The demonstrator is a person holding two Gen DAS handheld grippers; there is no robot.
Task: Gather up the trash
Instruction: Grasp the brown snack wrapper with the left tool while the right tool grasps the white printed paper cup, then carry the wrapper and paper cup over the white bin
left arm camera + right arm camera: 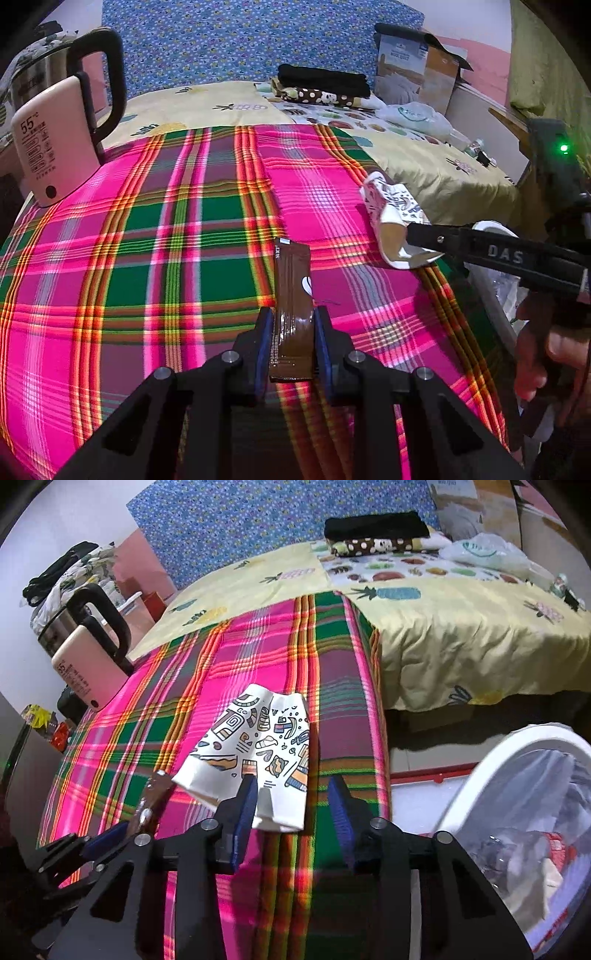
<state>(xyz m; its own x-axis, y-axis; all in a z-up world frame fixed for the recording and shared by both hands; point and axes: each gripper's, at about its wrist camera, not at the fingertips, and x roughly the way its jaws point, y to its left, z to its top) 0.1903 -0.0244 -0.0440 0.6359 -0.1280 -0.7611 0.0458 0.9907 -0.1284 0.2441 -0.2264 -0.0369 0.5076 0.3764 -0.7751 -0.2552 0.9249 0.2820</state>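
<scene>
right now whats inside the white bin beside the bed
A clear liner in the white bin holds crumpled trash, some red and some pale. Anything deeper is hidden under that pile.

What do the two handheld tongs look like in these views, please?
Both tongs, left and right, are matte black frames with triangular cut-outs, silver bolts and blue finger pads. The right one's arm carries pale lettering "DAS", and its body has a green light.
</scene>
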